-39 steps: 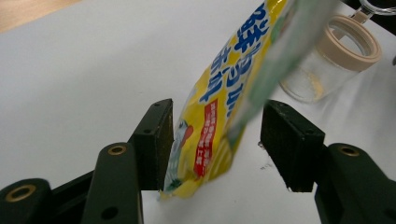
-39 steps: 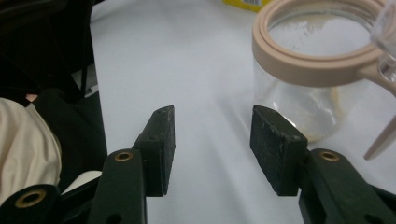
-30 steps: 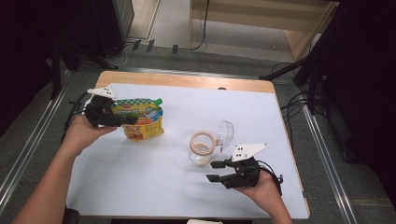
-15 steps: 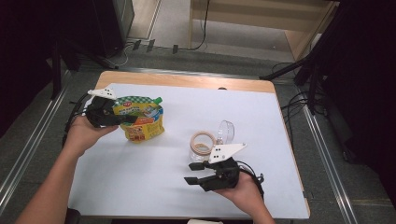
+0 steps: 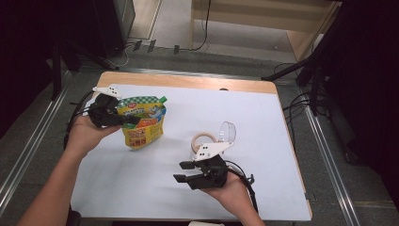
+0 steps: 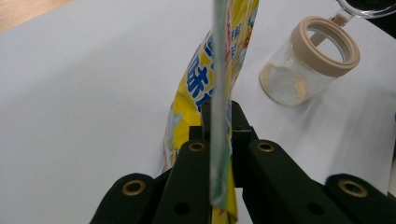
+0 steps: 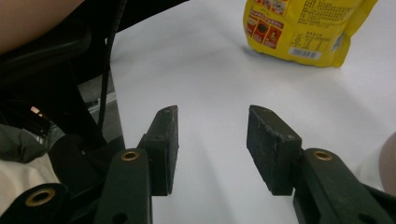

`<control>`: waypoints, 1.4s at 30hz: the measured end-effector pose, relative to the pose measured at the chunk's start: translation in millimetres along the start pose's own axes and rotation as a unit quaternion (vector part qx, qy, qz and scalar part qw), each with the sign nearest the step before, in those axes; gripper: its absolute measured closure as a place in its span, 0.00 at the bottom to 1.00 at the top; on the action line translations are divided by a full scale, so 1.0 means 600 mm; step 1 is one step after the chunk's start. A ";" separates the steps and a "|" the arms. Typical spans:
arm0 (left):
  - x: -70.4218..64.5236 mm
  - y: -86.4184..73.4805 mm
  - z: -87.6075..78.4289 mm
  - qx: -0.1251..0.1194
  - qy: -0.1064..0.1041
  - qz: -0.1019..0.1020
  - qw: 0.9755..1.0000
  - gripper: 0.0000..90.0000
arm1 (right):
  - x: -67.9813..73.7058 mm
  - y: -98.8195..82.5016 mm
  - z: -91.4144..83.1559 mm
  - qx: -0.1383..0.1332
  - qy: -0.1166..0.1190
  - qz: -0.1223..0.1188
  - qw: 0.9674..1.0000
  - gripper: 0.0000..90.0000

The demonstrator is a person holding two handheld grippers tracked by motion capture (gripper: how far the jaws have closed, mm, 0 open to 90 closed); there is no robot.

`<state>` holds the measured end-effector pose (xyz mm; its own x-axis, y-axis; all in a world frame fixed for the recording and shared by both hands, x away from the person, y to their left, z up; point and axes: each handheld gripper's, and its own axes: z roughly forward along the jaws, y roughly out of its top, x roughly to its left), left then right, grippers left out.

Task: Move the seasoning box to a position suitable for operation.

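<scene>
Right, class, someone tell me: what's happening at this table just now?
A person is working with a gripper in each hand. The left gripper has just closed on the top edge of a yellow snack pouch and holds it upright on the white table. The right gripper is open with nothing between its jaws, just in front of an open clear jar whose lid is flipped back. Nothing has gone into the jar from the pouch yet, it seems.

The left gripper (image 5: pixel 126 120), at the frame's left, has just clamped its jaws together, forearm stretched from the lower left corner. The right gripper (image 5: pixel 184 171), lower centre, points left with jaws parted, nothing between them.
</scene>
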<state>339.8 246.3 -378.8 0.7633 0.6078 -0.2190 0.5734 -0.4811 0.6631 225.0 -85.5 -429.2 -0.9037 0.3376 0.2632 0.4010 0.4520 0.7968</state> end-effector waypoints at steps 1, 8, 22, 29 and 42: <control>-0.001 0.000 -0.002 0.000 -0.003 0.002 1.000 1.00 | 0.001 0.002 0.003 -0.003 0.000 -0.002 1.000 0.61; -0.013 0.002 -0.018 -0.002 -0.015 0.001 1.000 1.00 | 0.001 0.012 0.028 -0.004 0.000 -0.002 1.000 0.57; -0.047 0.040 -0.043 0.028 -0.004 -0.015 0.999 1.00 | 0.024 0.013 0.054 0.023 0.011 -0.017 1.000 0.59; -0.063 0.059 -0.064 -0.006 -0.013 -0.024 1.000 1.00 | 0.026 0.009 0.066 0.024 0.028 -0.023 0.999 0.59; -0.091 0.074 -0.108 -0.015 -0.009 -0.027 0.999 1.00 | 0.019 0.013 0.103 0.023 0.011 -0.006 1.000 0.59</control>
<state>304.5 232.9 -291.0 0.7369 0.6209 -0.2674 0.6047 -0.4285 0.6714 227.1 -27.1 -453.4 -0.9112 0.3145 0.2663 0.3965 0.4930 0.7745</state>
